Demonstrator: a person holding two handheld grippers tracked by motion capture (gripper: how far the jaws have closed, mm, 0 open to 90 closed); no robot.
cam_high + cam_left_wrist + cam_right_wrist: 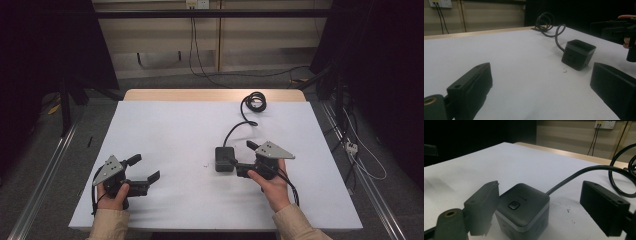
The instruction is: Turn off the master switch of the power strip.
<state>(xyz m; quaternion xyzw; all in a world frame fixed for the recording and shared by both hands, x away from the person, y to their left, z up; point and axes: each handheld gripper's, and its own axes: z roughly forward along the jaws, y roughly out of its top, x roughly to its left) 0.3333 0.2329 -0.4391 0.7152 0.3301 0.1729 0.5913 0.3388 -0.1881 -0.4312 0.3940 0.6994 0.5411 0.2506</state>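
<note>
A black cube power socket [224, 159] [578, 54] with a button on top [524, 207] sits right of the white table's middle. Its black cable [235, 129] [599, 170] runs back to a coil [254, 101] [545, 21] near the far edge. My right gripper [245, 158] [540, 187] points left at the cube with its jaws apart. One jaw stands close beside the cube's near side and the other is well clear of it, so the cube lies only partly between them. My left gripper [146, 167] [541, 70] rests at the front left, open, with bare table between its jaws.
The white table [170, 130] has a wooden strip along its far edge. Behind it, cables hang from a wall outlet [196, 4]. Metal rails run along the floor on both sides. A small speck [205, 166] lies left of the cube.
</note>
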